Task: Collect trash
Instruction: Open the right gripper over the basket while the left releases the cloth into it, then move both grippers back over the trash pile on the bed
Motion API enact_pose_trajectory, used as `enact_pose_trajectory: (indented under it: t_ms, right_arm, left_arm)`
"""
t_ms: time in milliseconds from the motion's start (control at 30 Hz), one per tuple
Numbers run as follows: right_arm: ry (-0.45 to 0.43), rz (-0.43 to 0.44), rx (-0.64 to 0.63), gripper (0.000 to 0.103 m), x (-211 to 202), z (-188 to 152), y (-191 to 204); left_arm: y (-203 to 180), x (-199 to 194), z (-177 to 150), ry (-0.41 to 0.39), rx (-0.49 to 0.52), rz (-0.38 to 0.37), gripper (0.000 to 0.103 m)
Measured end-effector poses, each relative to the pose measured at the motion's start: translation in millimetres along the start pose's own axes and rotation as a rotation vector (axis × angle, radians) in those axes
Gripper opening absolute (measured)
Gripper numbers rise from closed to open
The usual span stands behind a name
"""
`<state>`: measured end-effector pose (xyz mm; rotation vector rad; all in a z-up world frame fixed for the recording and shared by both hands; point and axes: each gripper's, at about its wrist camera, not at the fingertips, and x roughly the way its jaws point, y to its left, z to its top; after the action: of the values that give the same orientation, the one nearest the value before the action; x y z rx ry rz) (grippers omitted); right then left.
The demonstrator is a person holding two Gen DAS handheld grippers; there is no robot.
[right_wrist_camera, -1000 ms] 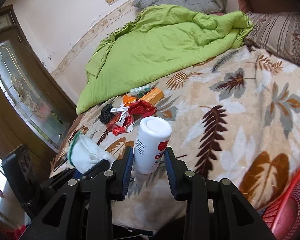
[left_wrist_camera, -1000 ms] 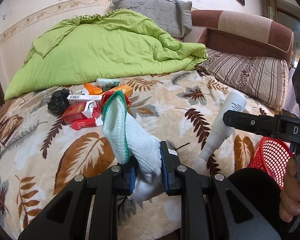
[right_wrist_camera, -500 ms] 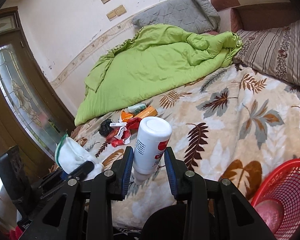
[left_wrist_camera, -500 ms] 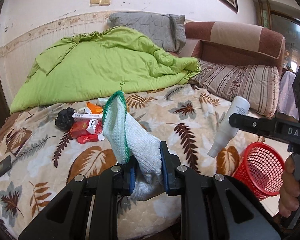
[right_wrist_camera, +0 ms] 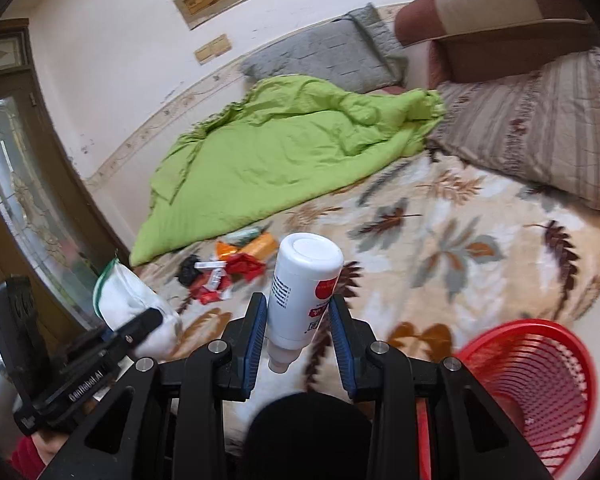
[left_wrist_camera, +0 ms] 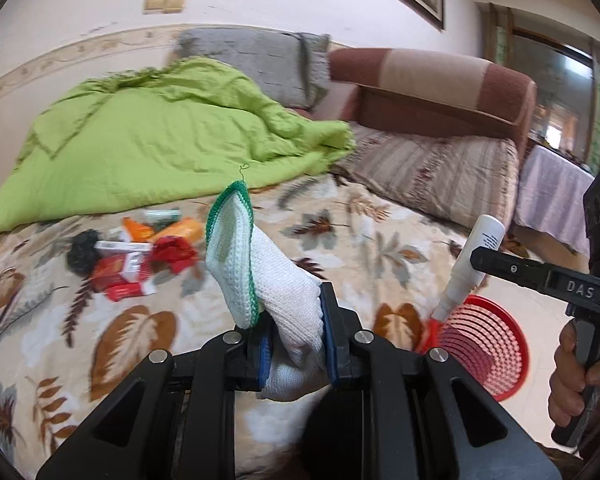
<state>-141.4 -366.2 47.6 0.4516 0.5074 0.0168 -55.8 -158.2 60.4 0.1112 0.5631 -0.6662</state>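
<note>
While the left gripper (left_wrist_camera: pixel 294 338) has its jaws clamped on a white cloth (left_wrist_camera: pixel 260 268) with a green edge, the right gripper (right_wrist_camera: pixel 298 344) squeezes a white bottle (right_wrist_camera: pixel 302 292) held cap-down between its blue pads. Just beyond and below the right jaws, to their right, a red basket (right_wrist_camera: pixel 536 384) stands on the floor beside the bed (right_wrist_camera: pixel 440 248). Farther ahead of both jaws, a heap of red and orange wrappers (left_wrist_camera: pixel 140 256) lies on the leaf-patterned blanket, with a green quilt (left_wrist_camera: pixel 160 136) bunched up behind it. A hand (left_wrist_camera: pixel 576 380) grips the right handle.
</note>
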Motion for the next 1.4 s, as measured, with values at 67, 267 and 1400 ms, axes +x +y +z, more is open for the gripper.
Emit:
enact_pose_trajectory:
  t_ms: [67,267,1400]
  right_arm:
    - [0.001,-0.044,0.015,0.034,-9.9,-2.0,-17.7]
    - [0.048,-0.204,0.094,0.034,-42.1,-16.8,-88.2]
    - [0.046,-0.298,0.170,0.035,-68.3,-27.2,-145.4]
  left_arm:
    - [-10.4,5.1,-1.1,0.015,0.018,-0.037,0.020]
    - [-56.8,38.8,-0.4,0.122,0.072,-0.202,0.020]
    - [-119.7,93.7,-1.2,0.301,0.071,-0.365,0.052]
